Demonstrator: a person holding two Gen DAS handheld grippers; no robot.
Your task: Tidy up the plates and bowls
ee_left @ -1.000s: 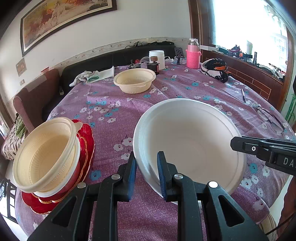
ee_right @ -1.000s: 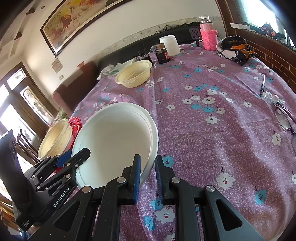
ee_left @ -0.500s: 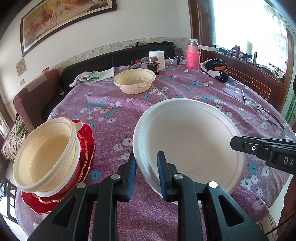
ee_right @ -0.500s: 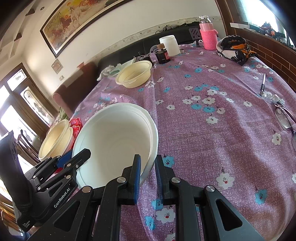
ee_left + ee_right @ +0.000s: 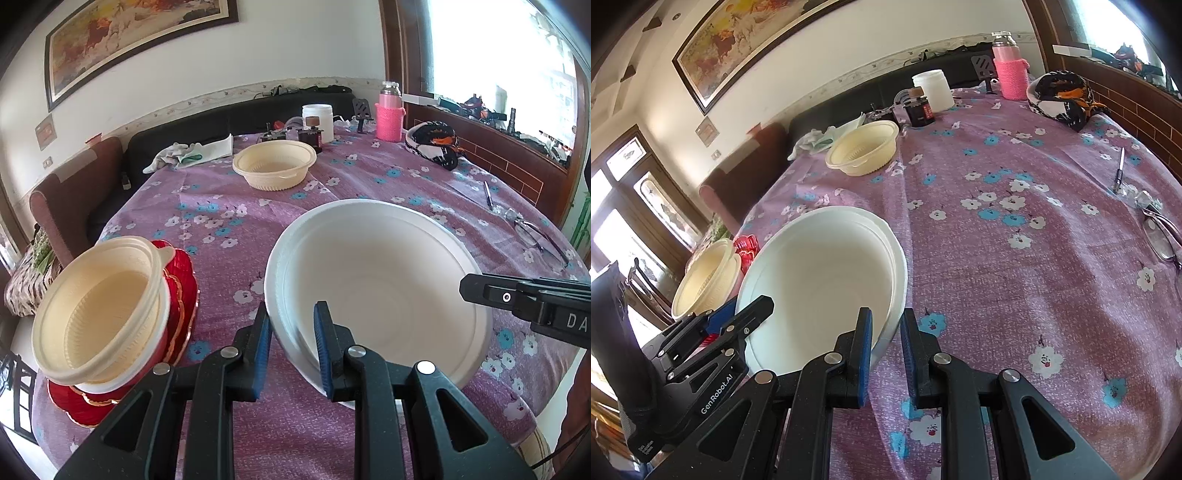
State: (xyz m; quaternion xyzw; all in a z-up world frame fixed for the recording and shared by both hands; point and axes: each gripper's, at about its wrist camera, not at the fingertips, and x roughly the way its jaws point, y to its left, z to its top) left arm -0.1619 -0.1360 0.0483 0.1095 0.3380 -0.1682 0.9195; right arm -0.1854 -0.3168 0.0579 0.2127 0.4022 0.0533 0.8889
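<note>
Gripping the white bowl [image 5: 376,295] at opposite rims, the left gripper [image 5: 291,345] and right gripper [image 5: 884,354] are each clamped on its edge. It sits above the tablecloth [image 5: 1015,258], beside the bowl stack [image 5: 99,310].

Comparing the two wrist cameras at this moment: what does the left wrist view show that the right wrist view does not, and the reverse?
Left wrist only: the full red plates under the stacked cream bowls, and the window.

Right wrist only: the doorway with glass panes at far left.

Both: the white bowl, with the left gripper and the right gripper each clamped on its rim, the lone cream bowl, pink bottle, glasses and floral tablecloth.
</note>
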